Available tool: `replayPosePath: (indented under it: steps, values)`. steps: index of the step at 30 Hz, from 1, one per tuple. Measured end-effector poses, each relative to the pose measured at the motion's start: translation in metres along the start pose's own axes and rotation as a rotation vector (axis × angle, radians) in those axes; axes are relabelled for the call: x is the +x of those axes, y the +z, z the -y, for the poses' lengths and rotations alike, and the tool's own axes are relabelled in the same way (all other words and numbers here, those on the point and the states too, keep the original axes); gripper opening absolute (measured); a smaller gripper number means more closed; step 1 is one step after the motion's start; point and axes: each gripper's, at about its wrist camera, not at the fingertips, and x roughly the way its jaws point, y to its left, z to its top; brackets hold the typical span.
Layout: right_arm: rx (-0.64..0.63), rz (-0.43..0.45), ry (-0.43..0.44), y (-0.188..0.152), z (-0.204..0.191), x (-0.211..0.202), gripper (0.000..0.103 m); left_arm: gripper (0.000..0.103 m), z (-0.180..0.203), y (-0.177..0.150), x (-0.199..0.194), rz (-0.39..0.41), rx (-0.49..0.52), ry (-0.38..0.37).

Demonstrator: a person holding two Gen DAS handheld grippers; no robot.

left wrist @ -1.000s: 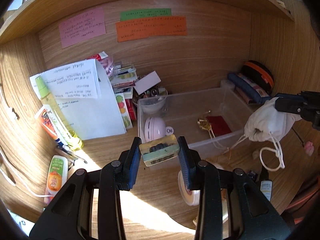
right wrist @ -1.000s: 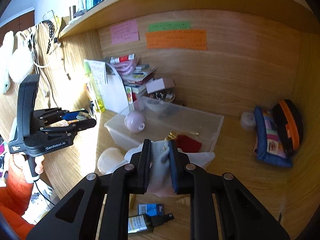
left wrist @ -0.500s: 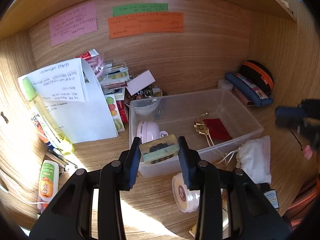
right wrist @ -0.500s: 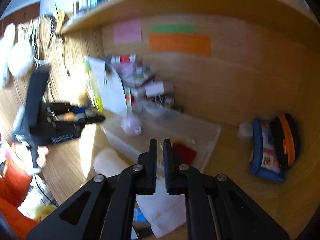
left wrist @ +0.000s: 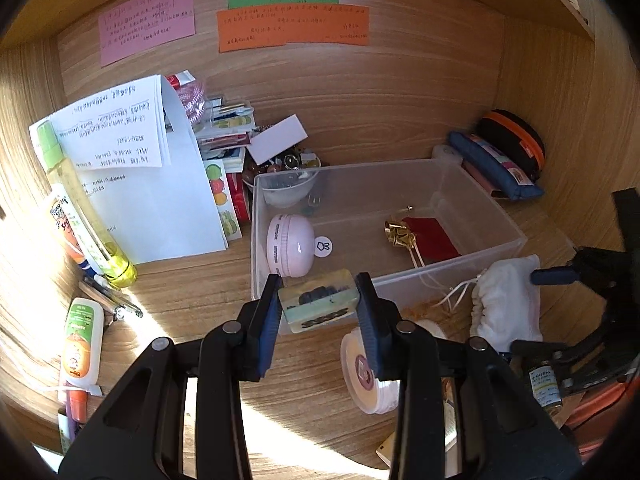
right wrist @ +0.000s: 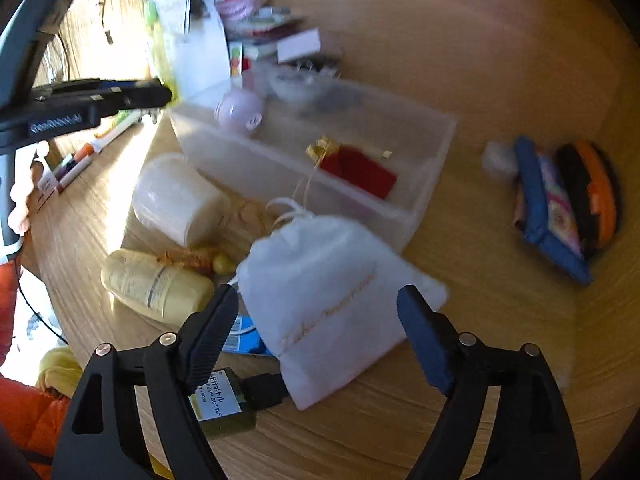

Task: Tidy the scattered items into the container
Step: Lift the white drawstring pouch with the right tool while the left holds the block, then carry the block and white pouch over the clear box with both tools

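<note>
A clear plastic bin (left wrist: 516, 238) stands on the desk and holds a pink round case (left wrist: 290, 246), a red pouch (left wrist: 430, 236) and a gold bow. My left gripper (left wrist: 318, 306) is shut on a pale green soap bar (left wrist: 318, 304), held just above the bin's near-left rim. A white drawstring bag (right wrist: 332, 292) lies on the desk in front of the bin; it also shows in the left wrist view (left wrist: 506, 304). My right gripper (right wrist: 316, 322) is open wide just above the bag, its fingers to either side.
A white tape roll (left wrist: 366, 372), a cream jar (right wrist: 176, 200), a yellow bottle (right wrist: 156, 286) and a small pump bottle (right wrist: 224, 408) lie near the bag. Papers and tubes (left wrist: 78, 216) crowd the left. Pouches (right wrist: 568, 200) sit at the right.
The right gripper dropped the white bag onto the desk in front of the bin, shut briefly, then opened wide and came down over it. The left gripper moved closer to the bin with the soap.
</note>
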Motion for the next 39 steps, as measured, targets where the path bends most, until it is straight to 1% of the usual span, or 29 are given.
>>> replayPosePath:
  steps: [3, 4, 5, 7, 8, 10, 12, 15, 18, 22, 25, 27, 30, 32, 34, 37, 39]
  values:
    - [-0.044, -0.042, -0.032, 0.004, -0.009, 0.017, 0.082, 0.036, 0.001, -0.003, -0.001, -0.001, 0.003, -0.002]
    - [-0.065, -0.047, -0.051, 0.006, -0.013, 0.021, 0.082, 0.036, 0.001, -0.004, -0.001, -0.001, 0.004, -0.002]
    - [-0.087, -0.055, -0.067, 0.007, -0.016, 0.027, 0.085, 0.036, 0.001, -0.005, -0.002, -0.001, 0.005, -0.003]
    - [-0.103, -0.056, -0.081, 0.010, -0.019, 0.034, 0.085, 0.036, 0.002, -0.007, -0.002, -0.002, 0.004, -0.002]
    - [-0.104, -0.057, -0.086, 0.010, -0.019, 0.037, 0.081, 0.036, 0.001, -0.008, -0.002, -0.004, 0.006, -0.003]
    - [-0.086, -0.061, -0.093, 0.011, -0.014, 0.042, 0.069, 0.036, 0.002, -0.010, -0.001, -0.009, 0.007, 0.000]
    - [-0.066, -0.051, -0.077, 0.011, -0.009, 0.042, 0.056, 0.036, 0.000, -0.011, 0.001, -0.016, 0.003, 0.003]
    - [-0.044, -0.030, -0.063, 0.011, -0.007, 0.037, 0.049, 0.036, -0.005, -0.013, 0.004, -0.024, -0.016, 0.001]
    - [-0.038, -0.008, -0.059, 0.012, -0.009, 0.031, 0.044, 0.036, -0.016, -0.015, 0.005, -0.037, -0.049, -0.015]
    - [0.000, 0.033, -0.003, 0.017, -0.002, 0.018, 0.043, 0.036, -0.032, -0.023, 0.009, -0.074, -0.086, -0.050]
    - [0.028, 0.077, 0.040, 0.022, 0.001, 0.001, 0.042, 0.036, -0.037, -0.034, 0.018, -0.127, -0.097, -0.090]
    - [0.060, 0.089, 0.095, 0.026, 0.004, -0.008, 0.039, 0.036, -0.035, -0.043, 0.026, -0.169, -0.092, -0.113]
    - [0.092, 0.107, 0.145, 0.028, 0.005, -0.015, 0.037, 0.036, -0.028, -0.052, 0.038, -0.211, -0.074, -0.107]
    - [0.099, 0.129, 0.162, 0.030, 0.004, -0.020, 0.036, 0.037, -0.023, -0.056, 0.045, -0.234, -0.060, -0.101]
    - [0.095, 0.168, 0.174, 0.031, -0.001, -0.033, 0.035, 0.039, -0.020, -0.056, 0.046, -0.230, -0.055, -0.107]
    - [0.084, 0.220, 0.184, 0.039, -0.003, -0.050, 0.035, 0.039, -0.014, -0.055, 0.049, -0.236, -0.045, -0.120]
    - [0.080, 0.248, 0.194, 0.044, -0.003, -0.060, 0.035, 0.039, -0.009, -0.056, 0.051, -0.239, -0.024, -0.108]
